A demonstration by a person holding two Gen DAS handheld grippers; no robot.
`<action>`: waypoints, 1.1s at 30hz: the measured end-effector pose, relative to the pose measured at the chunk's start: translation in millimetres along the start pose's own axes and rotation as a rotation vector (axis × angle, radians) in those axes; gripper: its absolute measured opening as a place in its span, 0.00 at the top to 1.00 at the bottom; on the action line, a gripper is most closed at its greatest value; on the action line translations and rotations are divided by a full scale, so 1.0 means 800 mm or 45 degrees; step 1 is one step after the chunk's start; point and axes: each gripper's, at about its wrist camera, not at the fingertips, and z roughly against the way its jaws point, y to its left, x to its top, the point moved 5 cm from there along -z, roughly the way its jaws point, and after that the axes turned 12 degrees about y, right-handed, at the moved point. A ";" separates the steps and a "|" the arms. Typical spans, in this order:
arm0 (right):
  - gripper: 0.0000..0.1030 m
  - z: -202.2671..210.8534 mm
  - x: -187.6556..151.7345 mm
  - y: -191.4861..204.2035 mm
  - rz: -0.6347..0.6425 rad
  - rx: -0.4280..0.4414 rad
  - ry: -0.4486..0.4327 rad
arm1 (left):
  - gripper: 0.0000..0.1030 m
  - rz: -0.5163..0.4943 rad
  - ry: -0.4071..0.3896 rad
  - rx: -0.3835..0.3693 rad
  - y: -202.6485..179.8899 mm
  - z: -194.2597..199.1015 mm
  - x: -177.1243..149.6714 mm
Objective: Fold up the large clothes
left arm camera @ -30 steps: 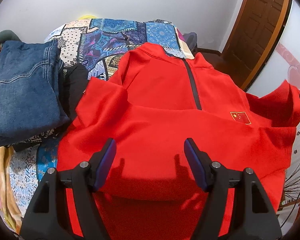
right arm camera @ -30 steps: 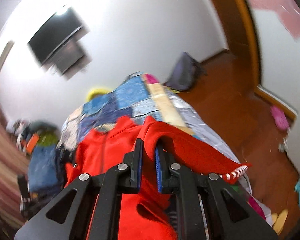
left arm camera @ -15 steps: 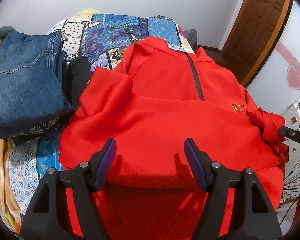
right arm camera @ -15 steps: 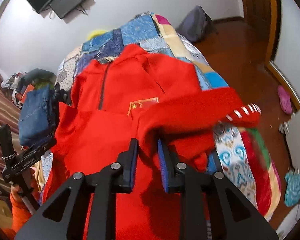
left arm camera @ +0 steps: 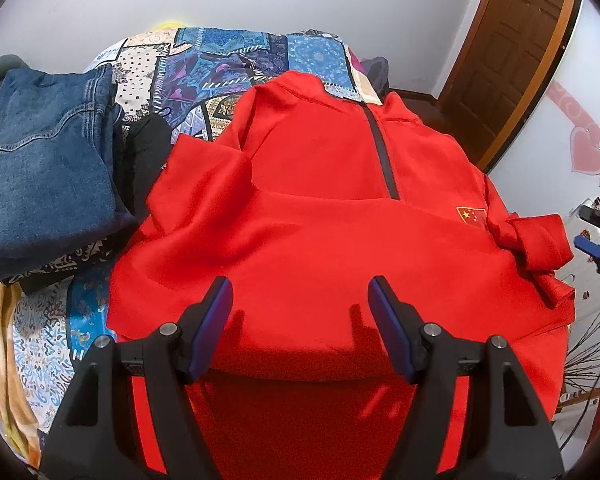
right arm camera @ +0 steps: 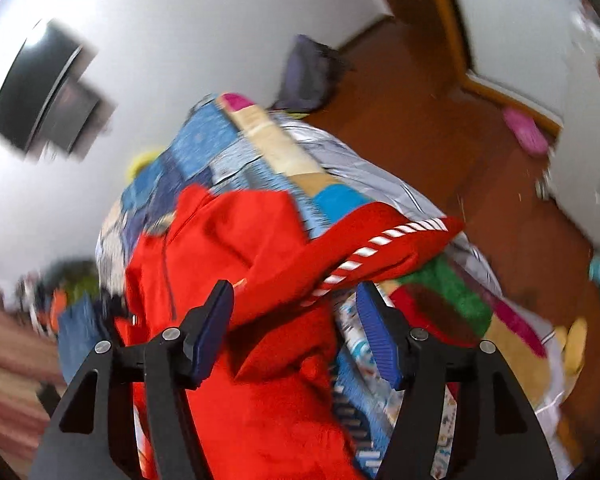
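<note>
1. Red jacket [left arm camera: 320, 240] is lying flat on the patchwork bed [left arm camera: 236, 60], collar far, hem near; long axis running near-to-far.
2. Left gripper [left arm camera: 300, 312] is hovering spread over the near hem, nothing between the pads.
3. Right gripper [right arm camera: 296, 320] is opening, jaws parting around the striped sleeve [right arm camera: 364, 248] at the jacket's right edge, so it is the nearer one to that sleeve.

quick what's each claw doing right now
Left claw: open, empty, above the red zip-neck fleece top.
Right claw: opening, not gripping the striped-cuff sleeve.

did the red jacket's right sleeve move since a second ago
Yes. The sleeve dropped from raised beside the flag patch to lying bunched right of it.
</note>
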 end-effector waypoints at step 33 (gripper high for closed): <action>0.97 -0.057 -0.004 0.098 0.373 0.190 0.196 | 0.33 0.017 0.009 0.010 0.002 0.000 0.001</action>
